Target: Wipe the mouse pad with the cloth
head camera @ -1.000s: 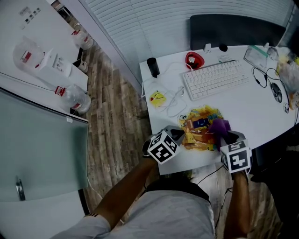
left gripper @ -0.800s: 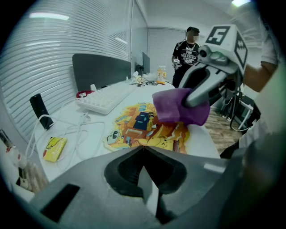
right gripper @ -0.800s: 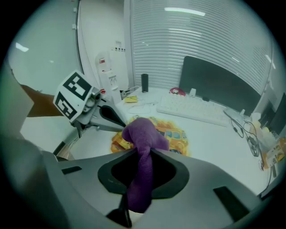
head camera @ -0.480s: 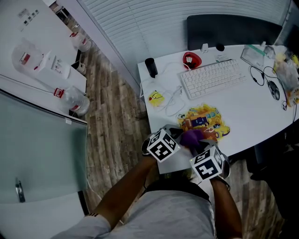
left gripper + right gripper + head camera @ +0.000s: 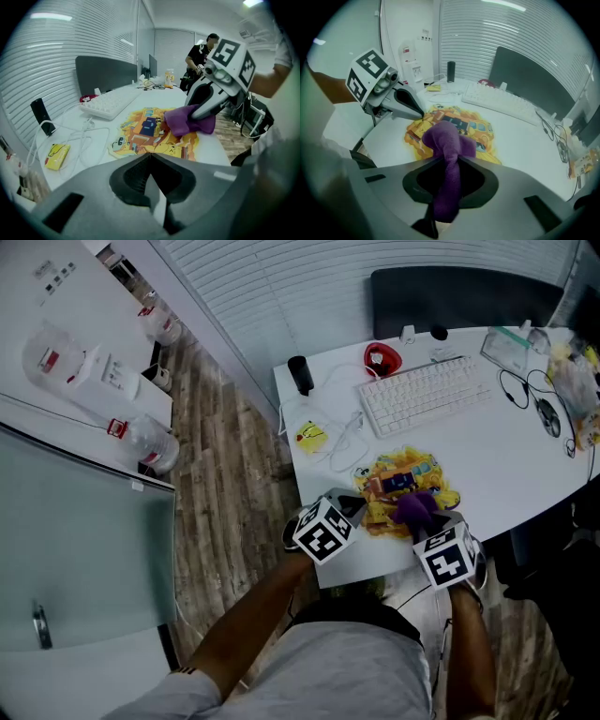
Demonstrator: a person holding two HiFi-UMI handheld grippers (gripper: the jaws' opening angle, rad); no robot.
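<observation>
1. Right gripper view: the right gripper (image 5: 448, 165) is clamped on the purple cloth (image 5: 444, 138), whose bunched end rests on the mouse pad (image 5: 465, 123) just ahead of it.
2. The left gripper (image 5: 354, 509), closed and empty, touches the pad's edge to its left.
3. Wiping seems to be under way; the far part of the pad likely remains.

Two tools (image 5: 359, 508) (image 5: 422, 519), one purple cloth (image 5: 412, 506), one mouse pad (image 5: 401, 480), one keyboard (image 5: 427, 395), one yellow packet (image 5: 311, 435), one black chair (image 5: 450, 296).

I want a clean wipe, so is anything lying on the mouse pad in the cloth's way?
Nothing visible lies on the mouse pad. The cloth, shut in the right gripper, rests on it; the left gripper has its tip at the pad's near left edge.
</observation>
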